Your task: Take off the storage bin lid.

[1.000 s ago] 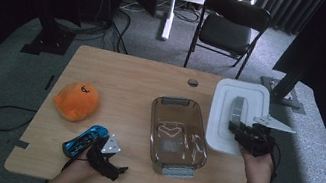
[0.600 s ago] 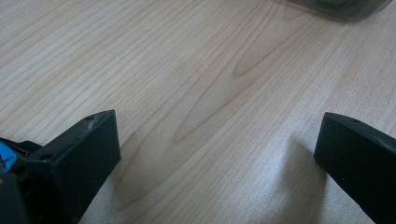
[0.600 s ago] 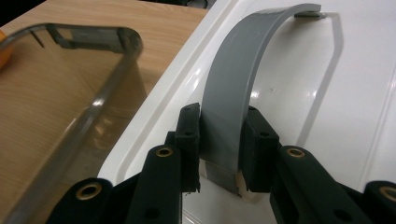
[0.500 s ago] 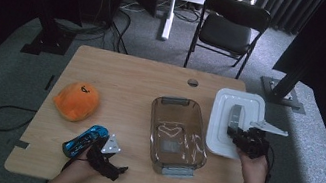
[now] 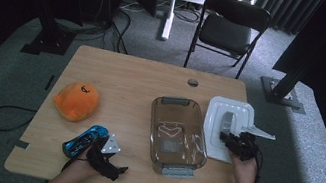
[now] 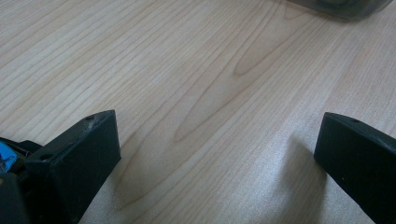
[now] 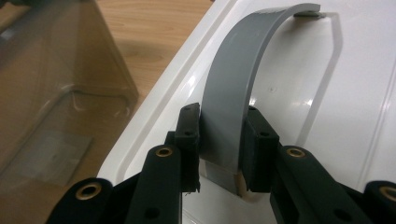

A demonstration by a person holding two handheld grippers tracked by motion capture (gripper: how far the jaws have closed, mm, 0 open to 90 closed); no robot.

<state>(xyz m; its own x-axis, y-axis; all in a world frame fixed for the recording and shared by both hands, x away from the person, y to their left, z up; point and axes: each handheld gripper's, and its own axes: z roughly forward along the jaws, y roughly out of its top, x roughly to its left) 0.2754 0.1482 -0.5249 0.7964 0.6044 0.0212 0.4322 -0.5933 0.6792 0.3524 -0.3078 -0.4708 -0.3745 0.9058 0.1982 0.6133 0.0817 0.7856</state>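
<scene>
A: What does the right tool (image 7: 219,140) have hold of?

B: Its jaws are clamped on the grey arched handle (image 7: 233,88) of the white lid (image 5: 225,128). The lid sits on the bench (image 5: 128,75), just beside the clear container (image 5: 176,134), on its right.

A: Why grip the handle and not the rim?

B: Probably because the strap stands up from the flat lid, so the jaws can close on both its faces. The rim lies too flat against the bench to get under.

A: And the left tool (image 6: 219,154)?

B: It rests low over bare wood at the near edge with its jaws wide apart and nothing between them. The orange plush (image 5: 76,100) lies well off to the left.
</scene>
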